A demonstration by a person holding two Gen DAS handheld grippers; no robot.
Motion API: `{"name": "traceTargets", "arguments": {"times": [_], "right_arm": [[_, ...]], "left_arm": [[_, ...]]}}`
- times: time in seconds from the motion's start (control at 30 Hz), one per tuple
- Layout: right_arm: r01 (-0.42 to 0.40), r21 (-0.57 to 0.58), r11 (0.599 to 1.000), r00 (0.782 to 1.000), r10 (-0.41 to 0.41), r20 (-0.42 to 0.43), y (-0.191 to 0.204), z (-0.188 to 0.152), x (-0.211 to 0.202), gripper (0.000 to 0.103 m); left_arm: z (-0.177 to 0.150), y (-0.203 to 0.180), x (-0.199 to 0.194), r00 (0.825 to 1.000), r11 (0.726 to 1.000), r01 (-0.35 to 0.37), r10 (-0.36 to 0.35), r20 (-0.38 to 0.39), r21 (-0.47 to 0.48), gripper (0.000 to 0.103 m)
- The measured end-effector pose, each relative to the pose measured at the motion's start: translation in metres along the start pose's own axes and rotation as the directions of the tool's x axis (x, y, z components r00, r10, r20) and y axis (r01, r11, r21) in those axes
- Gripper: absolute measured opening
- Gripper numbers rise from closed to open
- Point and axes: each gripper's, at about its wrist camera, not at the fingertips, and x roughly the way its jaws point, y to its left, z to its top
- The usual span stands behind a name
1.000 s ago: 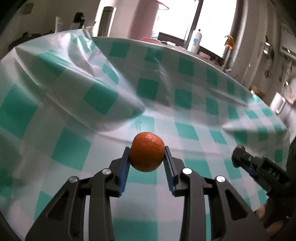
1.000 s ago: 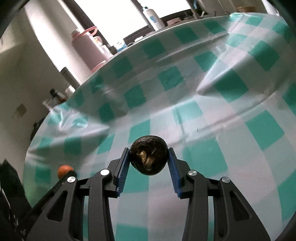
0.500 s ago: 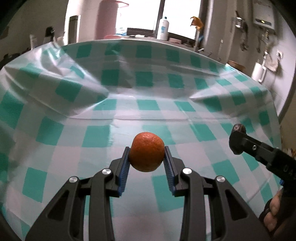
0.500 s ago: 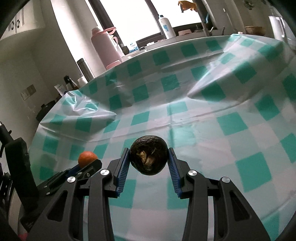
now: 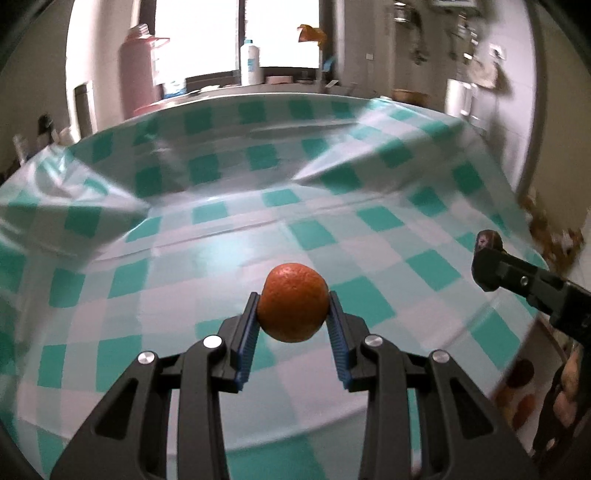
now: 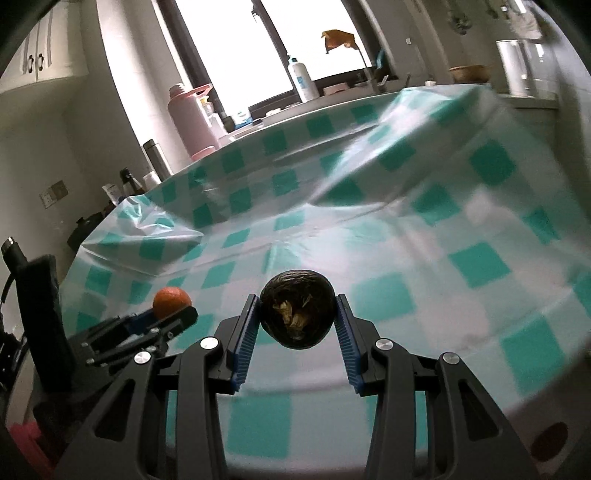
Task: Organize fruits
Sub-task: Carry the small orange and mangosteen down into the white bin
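While left claw (image 5: 292, 334) grips orange (image 5: 292, 302), right claw (image 6: 295, 328) grips dark fruit (image 6: 296, 309) — checked cloth (image 5: 229, 236) beneath.

Left wrist view: lens sits behind and above the left gripper (image 5: 292, 321), looking forward along its fingers and down over the checked tablecloth (image 5: 207, 258) toward the window (image 5: 236, 35). The orange (image 5: 293, 302) between the fingertips is very near the lens. Right gripper (image 5: 487, 254) enters at the right edge.

Right wrist view: same mounting on the right gripper (image 6: 295, 321), facing the same window (image 6: 236, 44), dark fruit (image 6: 296, 308) close in front. Left gripper (image 6: 173, 314) shows at lower left.

Shared: tablecloth (image 6: 406, 258), pink flask (image 5: 138, 70) (image 6: 188, 114), white bottle (image 5: 250, 62) (image 6: 302, 79), each other's gripper.
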Motion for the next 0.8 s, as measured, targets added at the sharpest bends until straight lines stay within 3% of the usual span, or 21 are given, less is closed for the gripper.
{"name": "traceTargets", "arguments": {"times": [0.27, 0.43, 0.63, 0.73, 0.8], "right_arm": [[0.085, 0.055, 0.995, 0.996, -0.087, 0.029, -0.057, -0.027, -0.052, 0.041], [0.171, 0.093, 0.981, 0.983, -0.176, 0.053, -0.095, -0.047, -0.09, 0.041], [0.274, 0.189, 0.943, 0.959, -0.284, 0.025, -0.146, -0.082, -0.117, 0.041], [0.348, 0.21, 0.914, 0.936, -0.352, -0.019, -0.166, -0.099, -0.119, 0.041], [0.398, 0.213, 0.892, 0.917, -0.396, -0.057, -0.178, -0.11, -0.117, 0.041]], "left_arm": [[-0.011, -0.072, -0.003, 0.994, 0.985, 0.104, -0.099, -0.04, 0.137, 0.036], [-0.018, -0.121, -0.005, 0.978, 0.951, 0.205, -0.191, -0.081, 0.23, 0.036], [-0.038, -0.19, -0.003, 0.944, 0.877, 0.325, -0.28, -0.173, 0.354, 0.036], [-0.051, -0.226, -0.002, 0.924, 0.817, 0.382, -0.321, -0.208, 0.431, 0.036], [-0.064, -0.249, -0.001, 0.905, 0.76, 0.426, -0.355, -0.236, 0.491, 0.036]]}}
